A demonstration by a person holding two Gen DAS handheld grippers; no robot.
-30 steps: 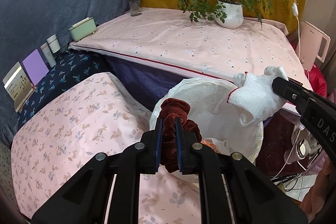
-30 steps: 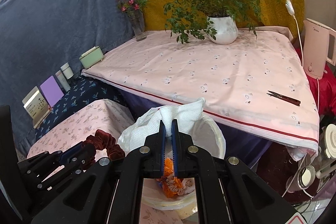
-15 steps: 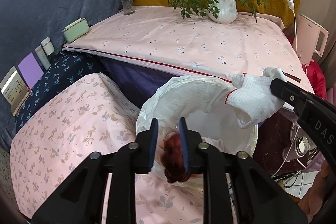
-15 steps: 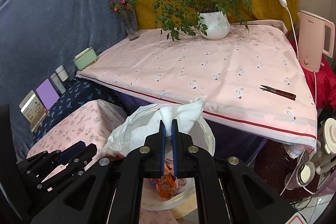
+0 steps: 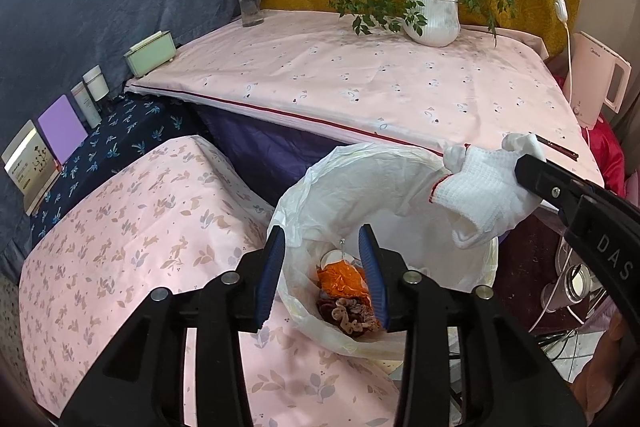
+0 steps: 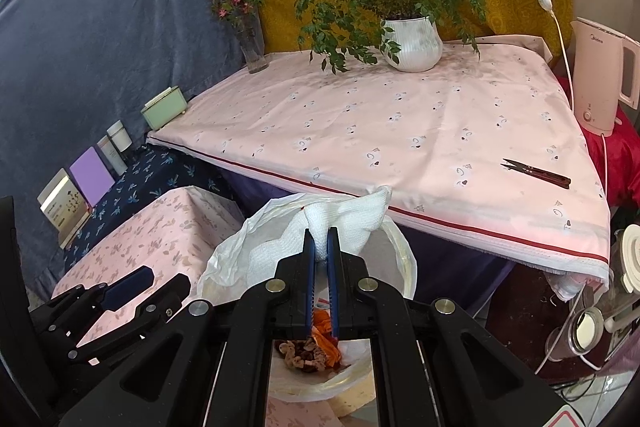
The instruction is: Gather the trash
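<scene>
A trash bin lined with a white bag (image 5: 352, 179) stands between the low pink stool and the table; it also shows in the right wrist view (image 6: 224, 259). Inside lie a dark red scrunchie (image 5: 350, 317) and orange trash (image 5: 340, 279). My left gripper (image 5: 322, 275) is open and empty just above the bin's near rim. My right gripper (image 6: 320, 255) is shut on a white cloth (image 6: 344, 223), held over the bin's far rim; the cloth also shows in the left wrist view (image 5: 480, 191).
The pink-clothed table (image 6: 400, 123) carries a potted plant (image 6: 412, 43), a flower vase (image 6: 252, 47), a green box (image 6: 164, 113) and small scissors (image 6: 536, 173). A kettle (image 6: 600, 75) stands at right. The floral stool (image 5: 120, 227) is at left.
My left gripper opened and let go of the dark red scrunchie, which dropped into the bin. My right gripper still holds the white cloth over the bin.
</scene>
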